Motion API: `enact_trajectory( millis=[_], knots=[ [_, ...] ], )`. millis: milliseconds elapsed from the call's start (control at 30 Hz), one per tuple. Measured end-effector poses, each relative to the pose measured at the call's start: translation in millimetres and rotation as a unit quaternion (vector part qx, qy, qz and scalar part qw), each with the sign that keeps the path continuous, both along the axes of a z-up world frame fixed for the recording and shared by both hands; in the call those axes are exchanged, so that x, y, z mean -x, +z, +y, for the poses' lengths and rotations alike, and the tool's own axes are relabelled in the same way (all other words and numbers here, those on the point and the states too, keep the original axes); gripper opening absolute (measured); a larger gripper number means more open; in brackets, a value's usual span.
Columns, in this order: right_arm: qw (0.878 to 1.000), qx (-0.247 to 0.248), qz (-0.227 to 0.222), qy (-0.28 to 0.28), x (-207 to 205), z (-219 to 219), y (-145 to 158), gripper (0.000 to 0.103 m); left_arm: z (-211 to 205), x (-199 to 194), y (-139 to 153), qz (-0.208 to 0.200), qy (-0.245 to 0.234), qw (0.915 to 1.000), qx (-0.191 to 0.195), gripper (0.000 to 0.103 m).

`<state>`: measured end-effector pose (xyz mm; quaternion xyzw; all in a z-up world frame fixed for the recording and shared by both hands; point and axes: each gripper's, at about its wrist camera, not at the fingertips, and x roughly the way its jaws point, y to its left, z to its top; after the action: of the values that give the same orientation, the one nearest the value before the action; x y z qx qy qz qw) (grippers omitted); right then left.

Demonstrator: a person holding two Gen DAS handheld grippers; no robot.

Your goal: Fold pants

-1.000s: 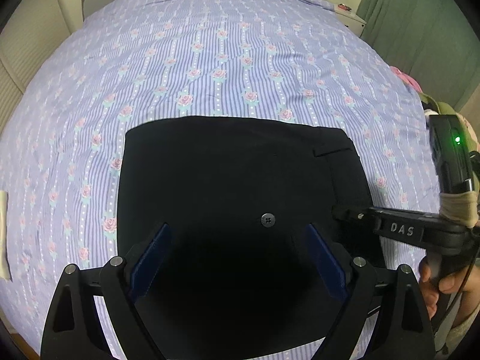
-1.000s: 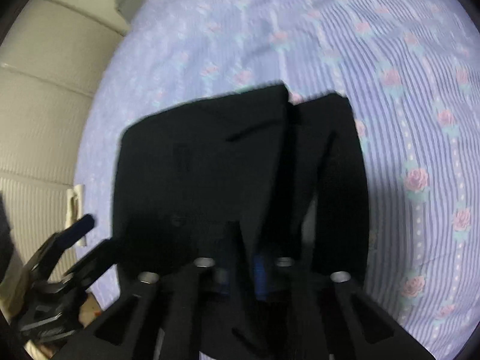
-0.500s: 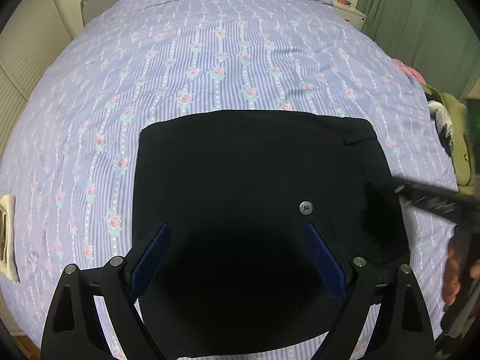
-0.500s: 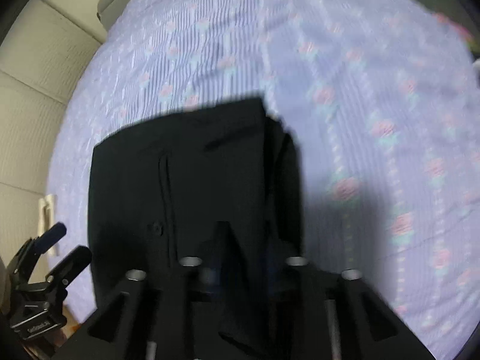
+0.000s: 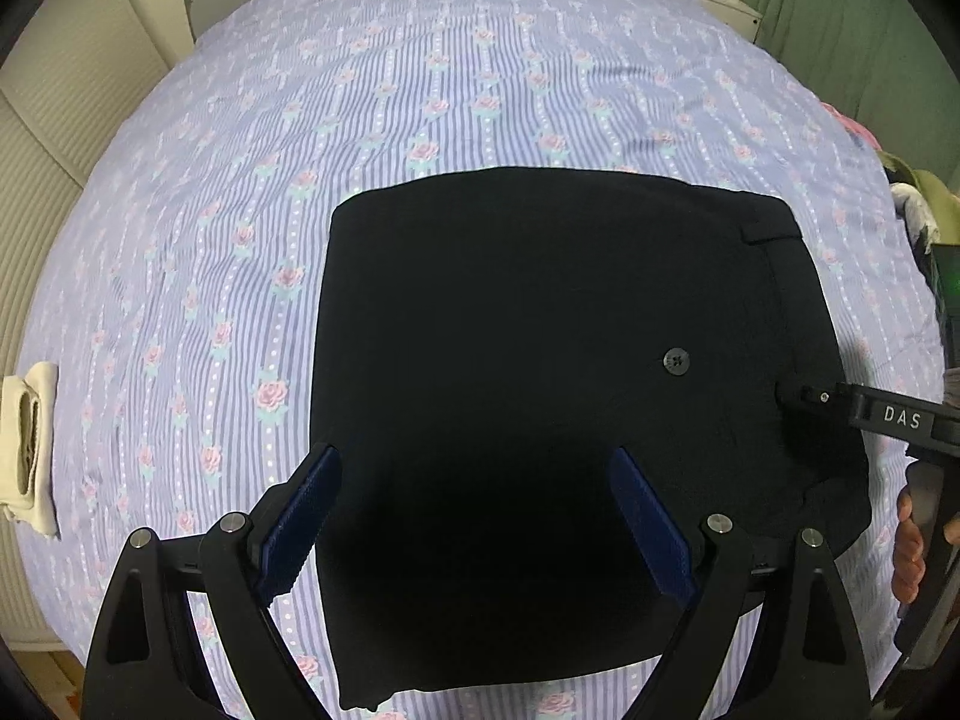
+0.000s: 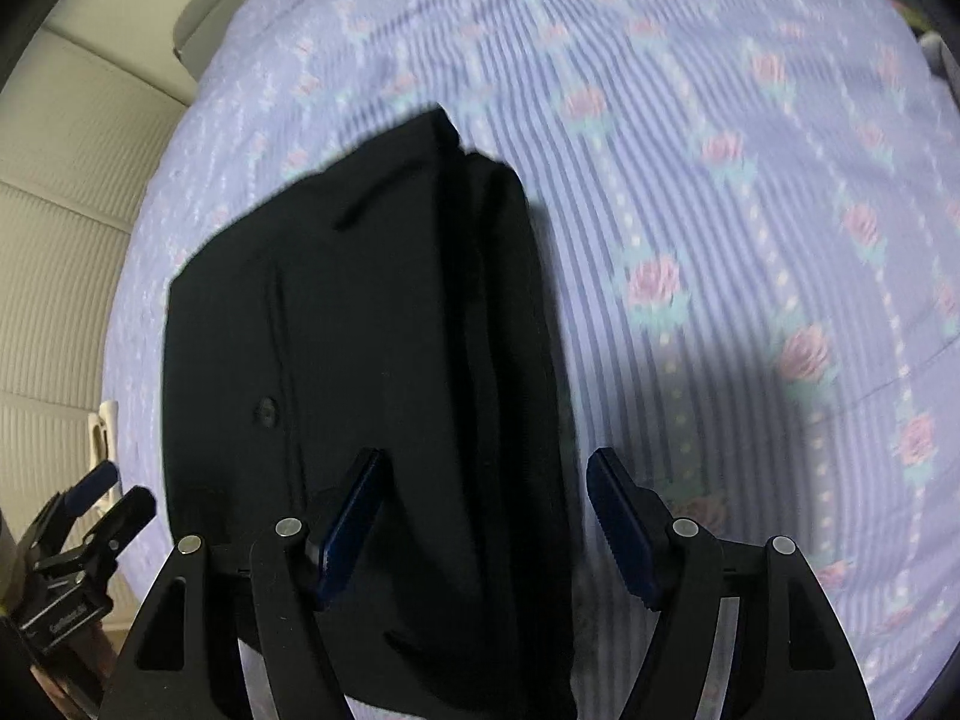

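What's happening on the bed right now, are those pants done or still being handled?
A person is folding black pants on the floral bedsheet, holding tongs in each hand. The pants lie in a compact folded rectangle. The right tongs have just been opening; the folded edge sits between their pads but is not pinched. The left tongs hang open above the pants, gripping nothing. The fold looks essentially finished.

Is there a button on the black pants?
Yes, the left wrist view shows a small round dark button on the folded black pants lying on the flowery bed sheet.
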<state>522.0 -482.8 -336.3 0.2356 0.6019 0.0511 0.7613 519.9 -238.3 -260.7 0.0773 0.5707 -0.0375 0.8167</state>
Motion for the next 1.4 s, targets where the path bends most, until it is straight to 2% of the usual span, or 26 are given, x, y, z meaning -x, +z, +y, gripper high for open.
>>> enact_trajectory(
  millis=[200, 267, 300, 400, 433, 533, 633, 667, 733, 767, 800, 933, 1000, 1067, 1200, 1267, 1400],
  knots=[
    [0.993, -0.113, 0.016, -0.042, -1.0, -22.7, -23.5, 0.071, 8.0, -2.8, -2.4, 0.001, 0.006, 1.0000, -0.001, 0.091],
    [0.991, -0.129, 0.021, -0.043, -2.5, -23.4, -24.5, 0.071, 11.0, -4.3, -4.6, 0.006, 0.010, 0.9999, -0.004, 0.091],
    [0.990, -0.140, 0.021, -0.024, -5.2, -17.1, -23.6, 0.071, 13.5, -4.6, -5.0, 0.007, 0.011, 0.9999, -0.004, 0.091],
    [0.994, -0.095, 0.013, 0.046, -9.0, 3.3, -20.4, 0.070, 20.5, -4.1, -4.8, 0.004, 0.014, 0.9999, -0.007, 0.091],
    [0.994, -0.095, 0.016, 0.047, -11.1, 2.6, -23.6, 0.070, 23.0, -4.4, -5.1, 0.003, 0.014, 0.9998, -0.012, 0.091],
    [0.989, -0.143, 0.032, -0.017, -14.1, -13.6, -33.9, 0.069, 25.6, -4.4, -7.9, 0.002, 0.008, 0.9997, -0.023, 0.091],
    [0.992, -0.117, 0.032, -0.024, -11.6, -5.8, -28.1, 0.067, 29.3, -2.9, -7.7, 0.001, 0.002, 0.9999, -0.011, 0.091],
    [0.992, -0.113, 0.035, -0.036, -10.2, -3.9, -25.0, 0.064, 32.3, -2.7, -8.0, 0.002, 0.004, 1.0000, -0.007, 0.091],
    [0.992, -0.104, 0.044, -0.049, -12.3, 3.8, -18.4, 0.049, 42.7, -2.2, -8.7, 0.005, 0.014, 0.9999, 0.001, 0.091],
    [0.994, -0.090, 0.047, -0.050, -11.4, 6.4, -12.8, 0.046, 48.8, -2.3, -8.9, 0.007, 0.020, 0.9997, 0.007, 0.091],
    [0.995, -0.067, 0.049, -0.049, -11.9, 11.9, -6.2, 0.042, 61.1, -3.2, -8.8, 0.013, 0.033, 0.9991, 0.024, 0.091],
    [0.997, 0.055, 0.054, -0.020, -18.5, 45.1, 11.8, 0.040, 108.0, -6.1, -6.4, 0.023, 0.075, 0.9924, 0.095, 0.091],
    [0.992, 0.118, 0.046, 0.005, -22.0, 64.3, 14.7, 0.040, 127.3, -8.1, -8.7, 0.030, 0.086, 0.9867, 0.134, 0.091],
    [0.986, 0.157, 0.041, 0.021, -22.8, 76.3, 13.8, 0.039, 138.7, -13.0, -13.4, 0.028, 0.085, 0.9810, 0.172, 0.091],
    [0.983, 0.176, 0.041, 0.036, -26.1, 84.8, 11.0, 0.039, 133.3, -29.7, -33.1, 0.049, 0.049, 0.9735, 0.218, 0.090],
    [0.984, 0.167, 0.041, 0.034, -27.2, 85.0, 8.8, 0.039, 124.5, -40.0, -44.5, 0.061, 0.036, 0.9748, 0.211, 0.086],
    [0.982, 0.178, 0.040, 0.044, -24.7, 83.9, 7.5, 0.039, 129.4, -51.8, -64.9, 0.082, 0.052, 0.9723, 0.213, 0.085]
  ],
)
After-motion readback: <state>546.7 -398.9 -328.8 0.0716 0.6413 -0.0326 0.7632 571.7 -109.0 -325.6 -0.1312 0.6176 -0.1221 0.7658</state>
